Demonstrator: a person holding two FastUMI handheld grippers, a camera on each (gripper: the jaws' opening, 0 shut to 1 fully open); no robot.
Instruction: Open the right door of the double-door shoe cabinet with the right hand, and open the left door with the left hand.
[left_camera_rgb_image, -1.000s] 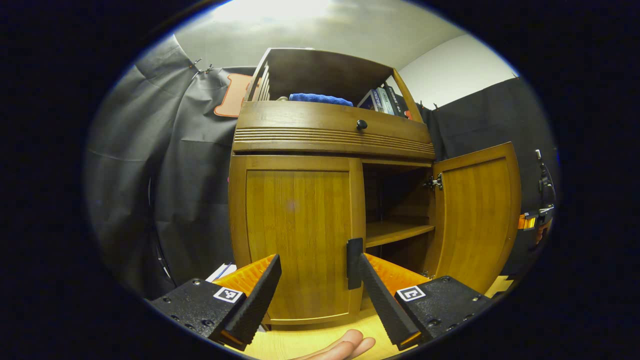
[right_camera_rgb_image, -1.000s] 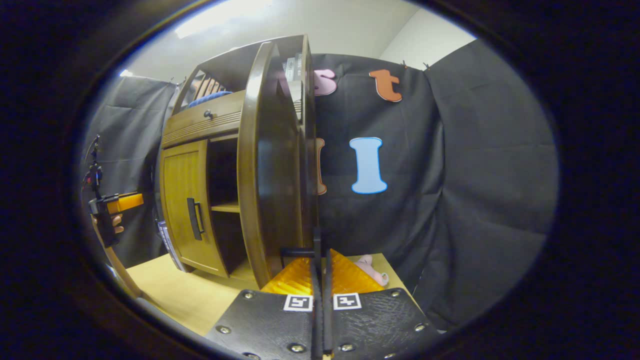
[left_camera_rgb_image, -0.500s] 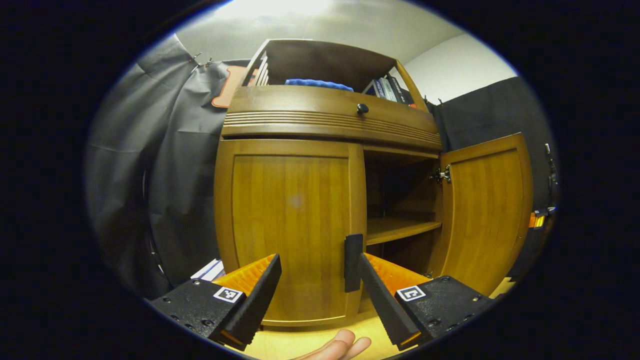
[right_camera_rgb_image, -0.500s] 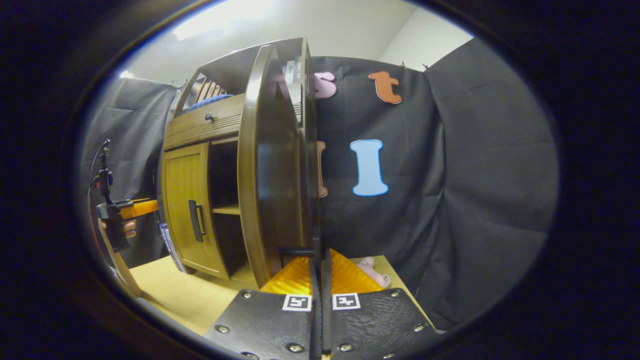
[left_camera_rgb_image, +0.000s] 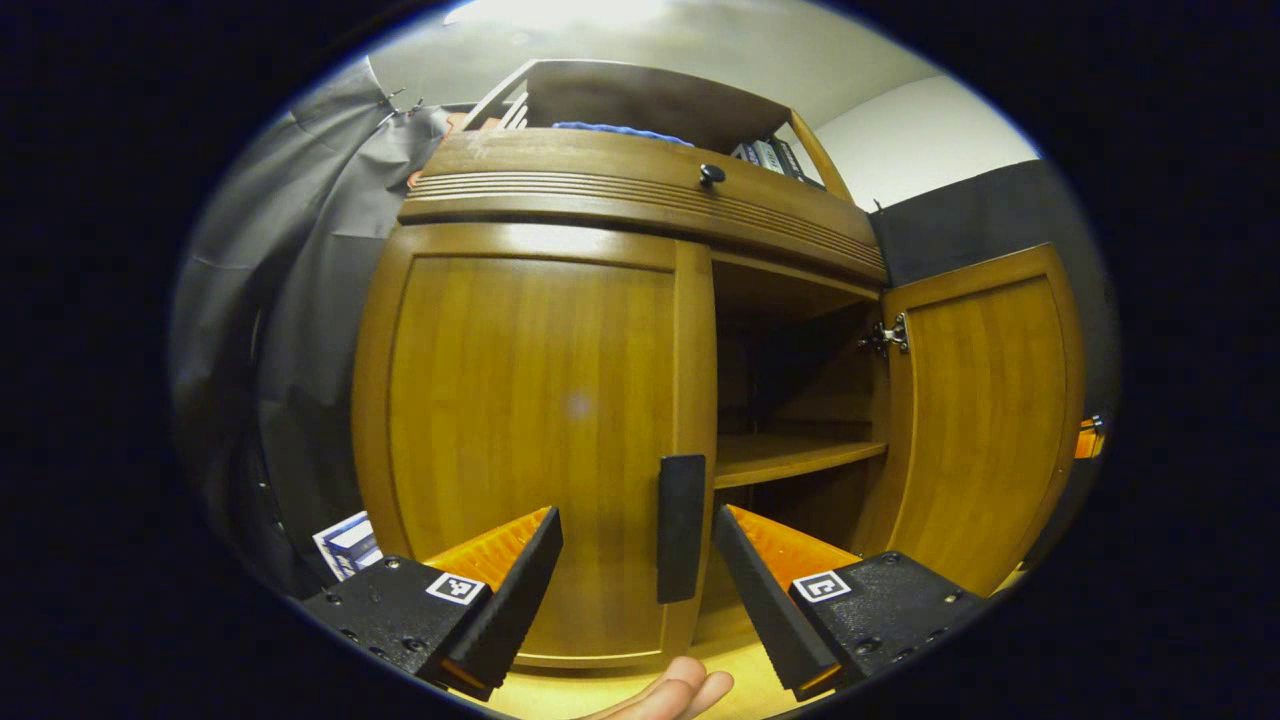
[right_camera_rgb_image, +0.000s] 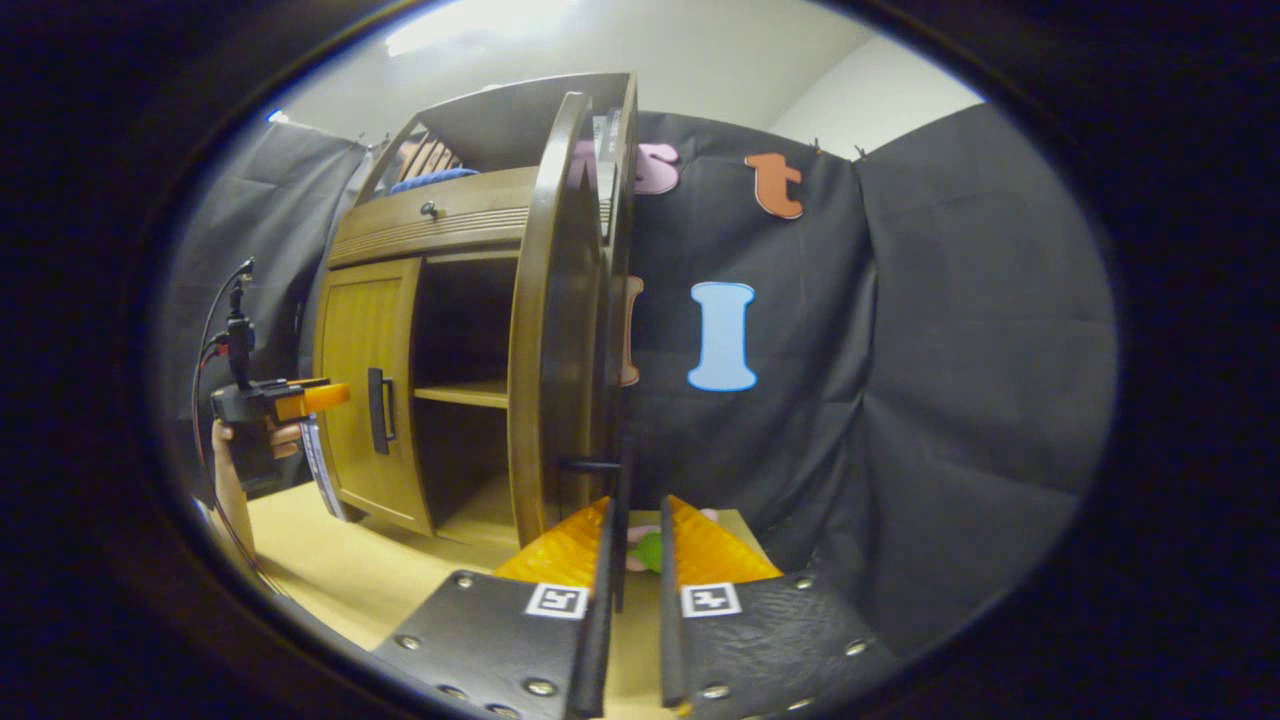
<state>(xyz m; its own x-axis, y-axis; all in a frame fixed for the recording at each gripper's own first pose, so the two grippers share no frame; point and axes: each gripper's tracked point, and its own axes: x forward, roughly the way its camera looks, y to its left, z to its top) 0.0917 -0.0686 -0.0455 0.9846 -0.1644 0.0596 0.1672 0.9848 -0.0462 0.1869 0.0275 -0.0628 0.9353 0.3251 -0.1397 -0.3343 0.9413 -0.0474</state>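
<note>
Since 1 second ago the left gripper (left_camera_rgb_image: 637, 590) has come closer to the shoe cabinet (left_camera_rgb_image: 640, 190), so the left door (left_camera_rgb_image: 530, 430) looks larger in the left gripper view, and its black handle (left_camera_rgb_image: 681, 527) now stands between the 2 fingers instead of close to the right one. In the same time the right gripper (right_camera_rgb_image: 630, 620) has let its fingers part a little; before they were pressed together on the right door handle (right_camera_rgb_image: 618, 520).

In the left gripper view the fingers are wide apart and touch nothing. The left door is closed, and its handle is upright at the inner edge. A hand (left_camera_rgb_image: 670, 695) shows at the bottom edge, over the light wooden table (left_camera_rgb_image: 740, 690).

The right door (left_camera_rgb_image: 985, 410) is swung open, and the inside shelf (left_camera_rgb_image: 790, 455) can be seen behind it. In the right gripper view this door (right_camera_rgb_image: 560, 330) is seen from its edge. Its thin dark handle hangs in the narrow gap between the fingers; whether the pads touch it, I cannot tell. Far to the left in this view the left gripper (right_camera_rgb_image: 300, 398) is just in front of the left door's handle (right_camera_rgb_image: 377, 410), held by a hand (right_camera_rgb_image: 270, 440).

A blue cloth (left_camera_rgb_image: 620, 128) and some books (left_camera_rgb_image: 770, 155) lie on the top of the cabinet.
</note>
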